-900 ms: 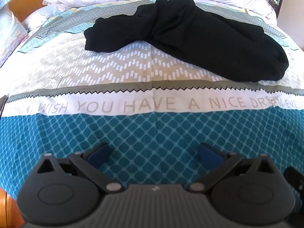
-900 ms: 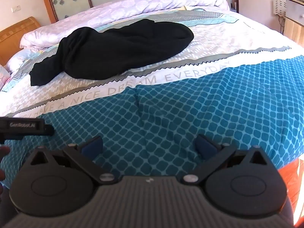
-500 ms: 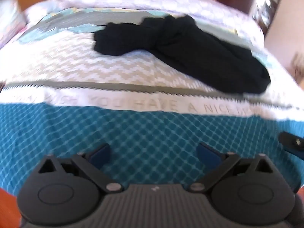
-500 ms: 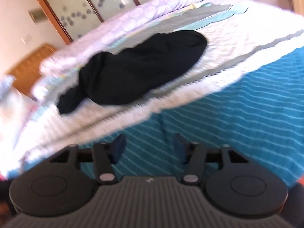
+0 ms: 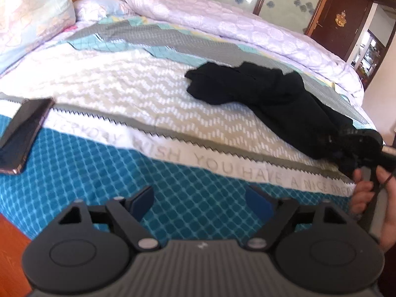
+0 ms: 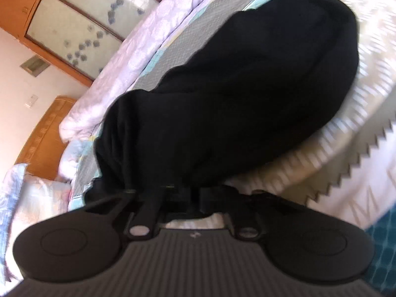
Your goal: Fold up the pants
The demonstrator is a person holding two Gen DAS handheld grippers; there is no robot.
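Black pants (image 5: pixel 272 99) lie crumpled across the patterned bedspread (image 5: pixel 123 94), running from the middle toward the right. My left gripper (image 5: pixel 200 198) hovers open over the teal diamond band, well short of the pants, with nothing between its blue pads (image 5: pixel 141 200). My right gripper (image 5: pixel 358 143) sits at the pants' near right end, held by a person's hand (image 5: pixel 366 193). In the right wrist view the pants (image 6: pixel 235 94) fill the frame. There the right gripper (image 6: pixel 180 190) is rolled sideways and shut, its tips buried in the dark cloth's near edge.
A dark phone (image 5: pixel 24 133) lies on the bedspread at the left. A lilac duvet (image 5: pixel 222 17) is bunched along the far side, with a pillow (image 5: pixel 32 12) at the far left. The wooden bed edge (image 5: pixel 10 247) shows at bottom left, and a brown door (image 5: pixel 339 17) stands beyond the bed.
The right gripper went from open to shut, moved forward up to the pants' edge and rolled sideways. The left gripper stayed open and its view swung left, bringing the phone into sight.
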